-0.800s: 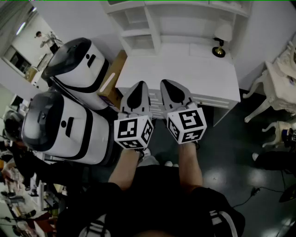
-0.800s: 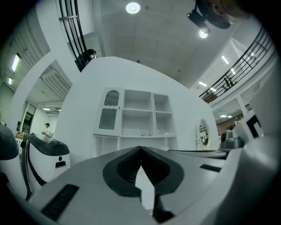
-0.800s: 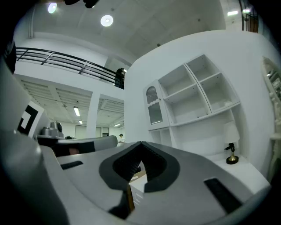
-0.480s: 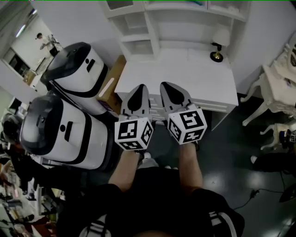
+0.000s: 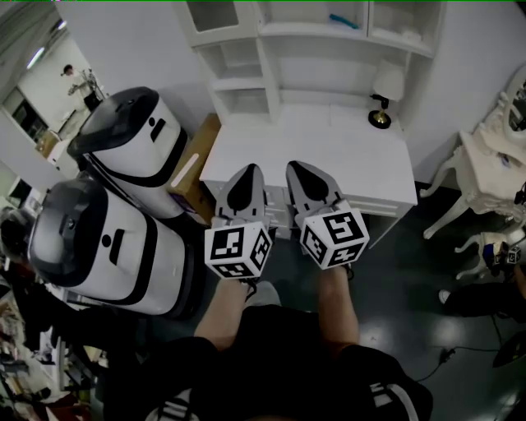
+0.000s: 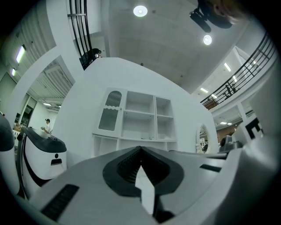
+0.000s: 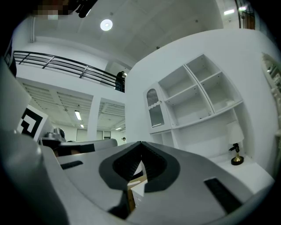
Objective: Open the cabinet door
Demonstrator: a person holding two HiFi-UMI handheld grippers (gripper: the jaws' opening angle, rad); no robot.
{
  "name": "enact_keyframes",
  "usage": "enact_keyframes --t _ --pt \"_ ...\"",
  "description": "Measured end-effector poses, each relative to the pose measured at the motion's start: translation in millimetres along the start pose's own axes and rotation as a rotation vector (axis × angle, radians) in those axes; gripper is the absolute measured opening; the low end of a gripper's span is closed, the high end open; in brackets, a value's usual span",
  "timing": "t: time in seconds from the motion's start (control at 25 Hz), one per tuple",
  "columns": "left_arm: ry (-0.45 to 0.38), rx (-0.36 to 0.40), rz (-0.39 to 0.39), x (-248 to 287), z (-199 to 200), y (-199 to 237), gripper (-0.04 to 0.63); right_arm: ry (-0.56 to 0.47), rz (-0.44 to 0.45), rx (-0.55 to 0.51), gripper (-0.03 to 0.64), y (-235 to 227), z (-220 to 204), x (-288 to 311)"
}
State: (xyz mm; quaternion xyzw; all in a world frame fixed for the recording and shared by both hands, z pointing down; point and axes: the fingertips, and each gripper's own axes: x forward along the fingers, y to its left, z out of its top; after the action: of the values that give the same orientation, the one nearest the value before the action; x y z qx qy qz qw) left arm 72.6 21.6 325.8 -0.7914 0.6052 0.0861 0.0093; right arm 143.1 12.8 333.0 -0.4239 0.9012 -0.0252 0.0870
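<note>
The white hutch's cabinet door (image 5: pixel 212 16), with a glass pane, is closed at the hutch's upper left; it also shows as the arched-pane door (image 6: pixel 109 116) in the left gripper view and the narrow door (image 7: pixel 154 108) in the right gripper view. My left gripper (image 5: pixel 246 168) and right gripper (image 5: pixel 297 167) hang side by side over the desk's front edge, well short of the door. Both are shut with nothing between the jaws, their tips meeting in the left gripper (image 6: pixel 140 148) and the right gripper (image 7: pixel 141 143).
A white desk (image 5: pixel 329 156) stands under the hutch, with a small lamp (image 5: pixel 383 90) at its back right. Two large white machines (image 5: pixel 131 140) stand at the left, a cardboard box (image 5: pixel 196 164) between them and the desk. A white chair (image 5: pixel 485 164) is at the right.
The desk and hutch have slid down in the head view, so more of the hutch and its door shows. Both grippers stay side by side and shut.
</note>
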Motion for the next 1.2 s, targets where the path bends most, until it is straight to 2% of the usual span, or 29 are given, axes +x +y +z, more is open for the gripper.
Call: enact_keyframes --t 0.28,0.64,1.08,1.2 --pt "0.0 0.006 0.056 -2.8 0.7 33.1 0.011 -0.013 0.044 0.017 0.018 11.1 -5.0 24.6" --pt "-0.037 -0.006 0.038 25.6 -0.6 58.0 0.011 -0.032 0.019 -0.016 0.018 -4.1 -7.3 57.9" --pt "-0.039 0.009 0.029 100.0 -6.7 84.6 0.011 -0.022 0.019 -0.026 0.018 -39.0 -19.2 112.0" --pt "-0.037 0.001 0.033 116.0 -9.8 91.9 0.011 -0.04 -0.004 -0.026 0.018 -50.9 -15.0 121.1"
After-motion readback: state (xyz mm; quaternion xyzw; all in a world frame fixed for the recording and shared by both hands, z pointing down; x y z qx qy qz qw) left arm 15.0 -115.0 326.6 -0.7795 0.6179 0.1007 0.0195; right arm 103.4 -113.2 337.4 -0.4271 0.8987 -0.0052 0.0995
